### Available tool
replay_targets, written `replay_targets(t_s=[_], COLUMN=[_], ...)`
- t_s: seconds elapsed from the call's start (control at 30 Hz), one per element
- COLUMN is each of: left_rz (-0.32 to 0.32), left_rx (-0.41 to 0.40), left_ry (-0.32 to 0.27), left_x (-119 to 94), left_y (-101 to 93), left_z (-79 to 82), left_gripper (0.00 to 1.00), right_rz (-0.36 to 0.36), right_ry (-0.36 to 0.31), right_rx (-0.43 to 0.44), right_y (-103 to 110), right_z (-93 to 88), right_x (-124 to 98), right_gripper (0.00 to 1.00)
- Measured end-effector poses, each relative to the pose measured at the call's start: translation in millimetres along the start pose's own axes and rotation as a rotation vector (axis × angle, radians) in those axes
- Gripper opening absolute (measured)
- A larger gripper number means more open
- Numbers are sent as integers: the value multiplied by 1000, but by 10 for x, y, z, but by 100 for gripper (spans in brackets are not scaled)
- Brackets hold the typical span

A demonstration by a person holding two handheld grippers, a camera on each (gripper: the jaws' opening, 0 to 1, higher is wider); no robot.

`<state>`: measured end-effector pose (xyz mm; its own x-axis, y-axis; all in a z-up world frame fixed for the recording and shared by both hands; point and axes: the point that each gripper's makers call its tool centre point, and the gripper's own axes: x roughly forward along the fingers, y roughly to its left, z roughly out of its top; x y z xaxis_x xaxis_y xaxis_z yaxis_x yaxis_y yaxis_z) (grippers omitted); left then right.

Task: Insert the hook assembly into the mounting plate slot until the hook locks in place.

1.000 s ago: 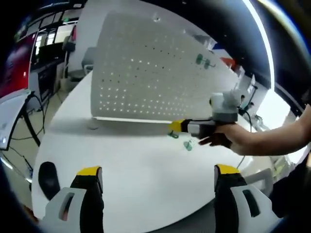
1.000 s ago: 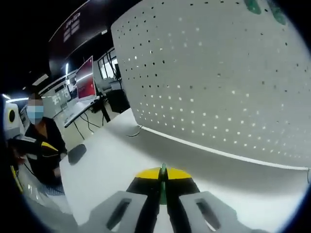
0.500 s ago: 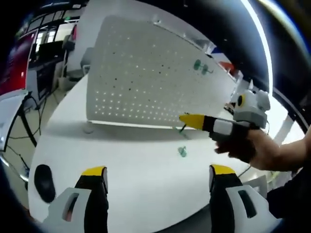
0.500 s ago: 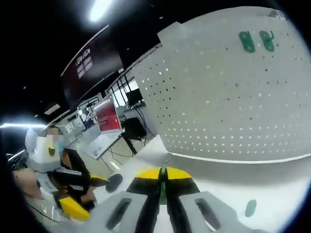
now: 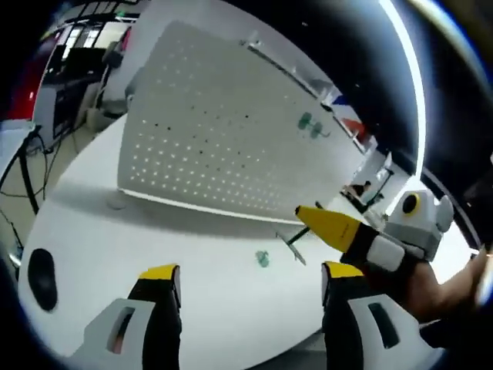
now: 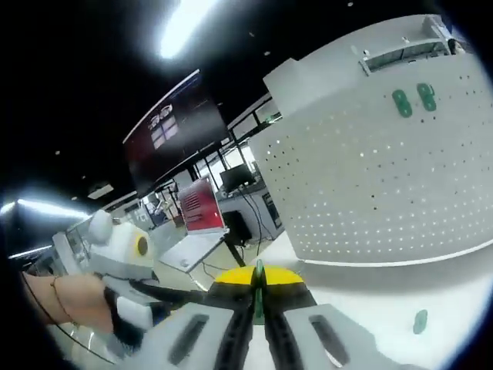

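Two yellow-tipped grippers work over a white table (image 5: 100,231) on which a white perforated mounting plate (image 5: 208,146) stands upright. In the left gripper view, the left gripper (image 5: 248,281) rises from 6 o'clock with its jaws spread wide apart and nothing between them. From about 4 o'clock the right gripper (image 5: 304,213) reaches in, a person's hand (image 5: 435,289) behind it, its jaws pressed together on a thin green hook assembly (image 5: 293,245) that juts below the yellow tips, clear of the plate. One more green hook piece (image 5: 263,260) lies loose on the table at centre, just beside the held one. Two green hooks (image 5: 310,126) already sit side by side high on the plate, toward 1 o'clock. One dark oval object (image 5: 41,270) rests on the table near 8 o'clock.

In the right gripper view, the closed jaws pinch the green piece (image 6: 259,297) at 6 o'clock, the two mounted hooks (image 6: 413,98) show at 2 o'clock, the loose piece (image 6: 420,321) lies at 4 o'clock, and the left gripper (image 6: 166,297) enters from 8 o'clock with a hand (image 6: 73,297) on it.
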<state>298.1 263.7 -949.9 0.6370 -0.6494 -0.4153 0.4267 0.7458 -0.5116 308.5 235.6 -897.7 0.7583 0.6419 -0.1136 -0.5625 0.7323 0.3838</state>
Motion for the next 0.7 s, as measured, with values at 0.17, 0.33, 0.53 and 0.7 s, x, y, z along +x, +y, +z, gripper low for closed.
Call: replay_targets(t_s=[0.17,0.33,0.53,0.7], left_rz=[-19,-75,-147,-209], left_rx=[-9,-58,-114,-203], left_ry=[-13,-22,-27,-41], left_x=[7,22,23,6], left_y=[-46,-174,-300,-418], left_z=[28,35,36,62], left_gripper=[62,49,30,16], right_rz=[16,26,22,22], right_ry=[-30,-62,-73,-83], right_rx=[-20,-24,-26,-46], right_y=[110,157,172,200], right_z=[17,79,87,115], right_x=[-34,-52,-58,-68], right_gripper=[0,0,0,0])
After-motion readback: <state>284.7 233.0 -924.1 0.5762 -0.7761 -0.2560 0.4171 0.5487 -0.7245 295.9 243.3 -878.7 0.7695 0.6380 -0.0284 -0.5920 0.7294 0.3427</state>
